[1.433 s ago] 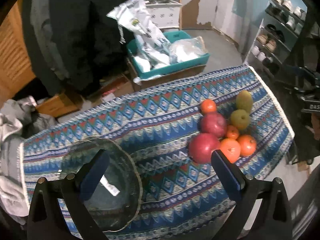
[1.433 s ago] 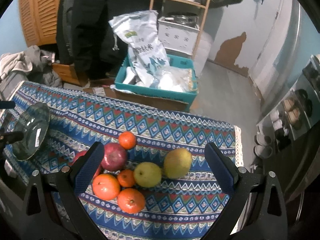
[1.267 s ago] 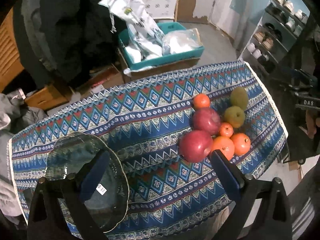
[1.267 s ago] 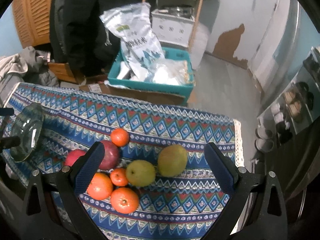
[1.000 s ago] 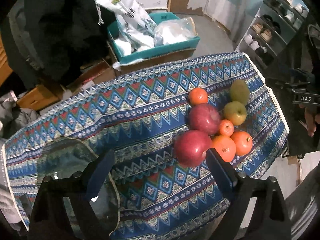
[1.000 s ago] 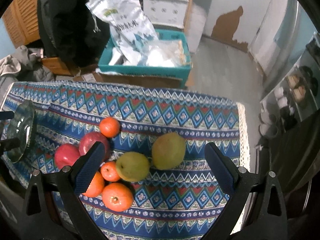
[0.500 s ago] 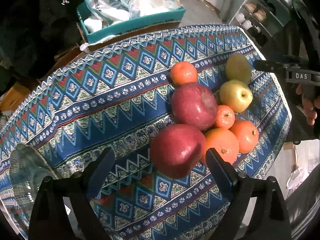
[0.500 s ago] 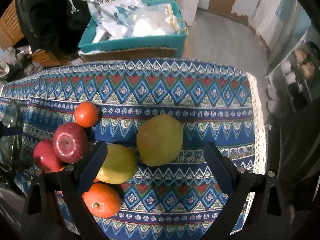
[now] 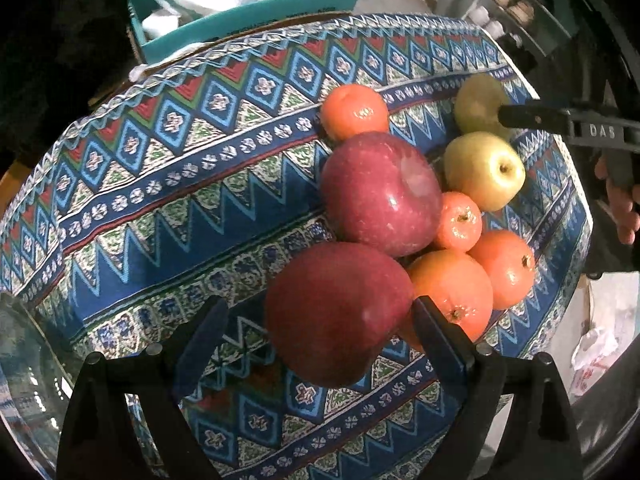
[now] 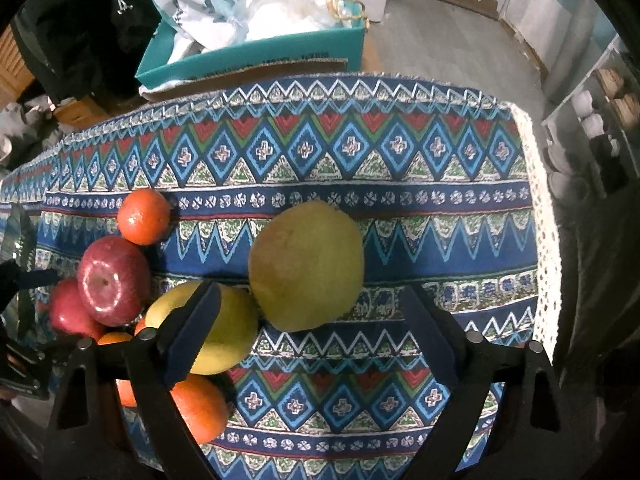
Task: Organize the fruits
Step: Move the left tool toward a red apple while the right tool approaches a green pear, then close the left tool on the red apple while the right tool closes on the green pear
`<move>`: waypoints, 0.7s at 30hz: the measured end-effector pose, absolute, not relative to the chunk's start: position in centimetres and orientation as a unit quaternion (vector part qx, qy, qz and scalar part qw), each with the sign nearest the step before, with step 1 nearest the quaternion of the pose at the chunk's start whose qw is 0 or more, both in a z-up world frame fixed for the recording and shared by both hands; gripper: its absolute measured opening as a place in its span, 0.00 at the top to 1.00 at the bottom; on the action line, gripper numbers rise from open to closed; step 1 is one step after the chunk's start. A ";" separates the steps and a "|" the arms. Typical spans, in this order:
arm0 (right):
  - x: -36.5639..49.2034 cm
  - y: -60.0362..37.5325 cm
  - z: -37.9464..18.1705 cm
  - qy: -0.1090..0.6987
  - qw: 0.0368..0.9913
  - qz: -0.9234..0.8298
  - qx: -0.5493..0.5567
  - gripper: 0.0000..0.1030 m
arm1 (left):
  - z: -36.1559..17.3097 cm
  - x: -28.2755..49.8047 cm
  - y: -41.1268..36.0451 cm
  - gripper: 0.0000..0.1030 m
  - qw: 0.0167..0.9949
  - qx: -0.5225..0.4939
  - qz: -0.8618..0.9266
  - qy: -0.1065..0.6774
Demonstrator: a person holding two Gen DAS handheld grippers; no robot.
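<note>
Desk (image 10: 460, 240): covered by a woven cloth (image 9: 192, 184) in blue, red and green zigzag and diamond bands, white lace edging at the side to the right of the right gripper.

Floor (image 10: 440, 40): grey, beyond the desk's far edge; peeling wall at the back.

Teal box (image 10: 256, 52): on the floor ahead of both grippers, holding printed plastic bags.

Shelving (image 9: 532, 12): far right of the left gripper, with small items too blurred to name.

Glass bowl (image 9: 24, 380): on the desk at the left gripper's lower left, well apart from the fruit.

Fruits, clustered and touching:
- Pear (image 10: 306, 266), between the right gripper's fingers.
- Red apple (image 9: 338, 312), between the left gripper's fingers; its right side meets the right finger.
- Second red apple (image 9: 380, 196), just ahead.
- Yellow apple (image 9: 484, 170), partly under the right gripper's left finger.
- Four oranges: one (image 9: 354, 110) at the far edge of the cluster, the other three at the near right.

Left gripper (image 9: 316, 328): spread wide, grasping nothing.
Right gripper (image 10: 312, 320): jaws closing around the pear, pads not yet on it.
</note>
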State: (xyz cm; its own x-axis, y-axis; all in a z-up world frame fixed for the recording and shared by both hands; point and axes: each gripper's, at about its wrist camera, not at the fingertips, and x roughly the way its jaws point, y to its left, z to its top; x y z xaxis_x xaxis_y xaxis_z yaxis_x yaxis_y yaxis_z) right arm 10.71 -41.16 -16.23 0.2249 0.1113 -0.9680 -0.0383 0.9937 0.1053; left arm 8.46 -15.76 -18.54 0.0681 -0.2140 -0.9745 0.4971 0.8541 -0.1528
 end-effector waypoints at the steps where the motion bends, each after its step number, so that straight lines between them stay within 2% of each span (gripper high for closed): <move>1: 10.7 -41.1 -16.4 0.622 0.781 0.050 0.030 0.13 | -18.7 8.4 -15.9 0.09 0.721 0.114 -0.247 0.637; 5: 11.2 -41.1 -17.0 0.625 0.779 0.055 0.029 0.14 | -19.0 8.7 -15.8 0.08 0.719 0.105 -0.251 0.640; 7: 11.4 -41.1 -17.3 0.625 0.777 0.058 0.032 0.19 | -19.3 9.1 -15.8 0.08 0.717 0.099 -0.258 0.641; 12: 12.1 -40.9 -18.2 0.633 0.771 0.063 0.030 0.24 | -19.6 9.3 -15.6 0.10 0.709 0.093 -0.277 0.642; 15: 12.5 -40.4 -18.8 0.633 0.772 0.057 0.015 0.28 | -19.6 9.5 -15.5 0.18 0.705 0.093 -0.292 0.640; 17: 12.7 -40.3 -19.1 0.633 0.772 0.056 0.012 0.29 | -19.2 9.4 -15.8 0.29 0.704 0.092 -0.301 0.637; 21: 12.9 -40.4 -19.4 0.637 0.769 0.056 0.013 0.29 | -18.9 9.5 -16.6 0.31 0.710 0.108 -0.301 0.628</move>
